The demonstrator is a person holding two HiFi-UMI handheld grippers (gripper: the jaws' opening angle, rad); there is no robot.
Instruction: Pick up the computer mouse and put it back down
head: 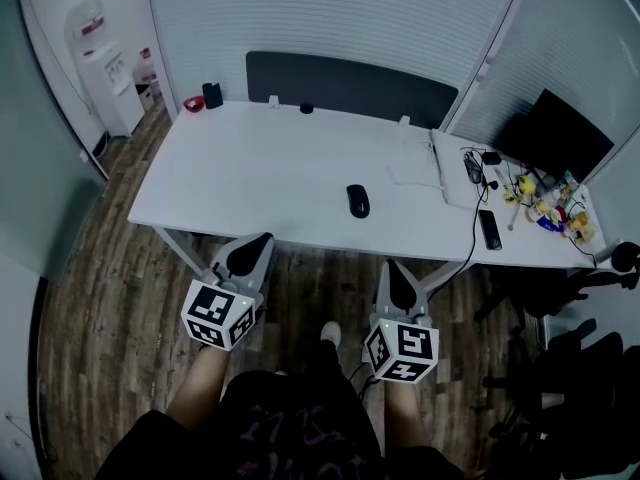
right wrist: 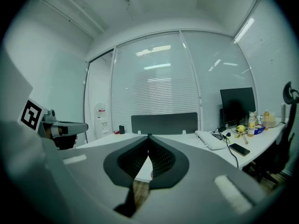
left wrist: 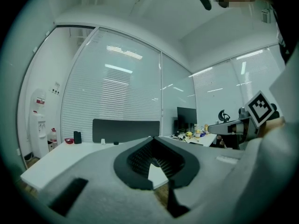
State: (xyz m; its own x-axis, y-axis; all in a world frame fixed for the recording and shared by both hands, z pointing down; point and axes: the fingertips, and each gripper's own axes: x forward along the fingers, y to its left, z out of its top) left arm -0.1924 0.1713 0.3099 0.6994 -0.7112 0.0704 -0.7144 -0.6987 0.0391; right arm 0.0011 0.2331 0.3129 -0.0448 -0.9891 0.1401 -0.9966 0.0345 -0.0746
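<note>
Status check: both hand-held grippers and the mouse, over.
Left hand-held gripper shut, empty, short of the desk. Right hand-held gripper shut, empty. Mouse on desk, untouched. Nothing blocking it.

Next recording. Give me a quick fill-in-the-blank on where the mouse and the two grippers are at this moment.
1. The black oval computer mouse lies on the white rectangular desk, held by ____ gripper.
2. The left gripper and the right gripper both have their jaws ____.
3. In the head view, the black flat phone lies to the mouse's ____.
Missing words: neither; shut; right.
</note>
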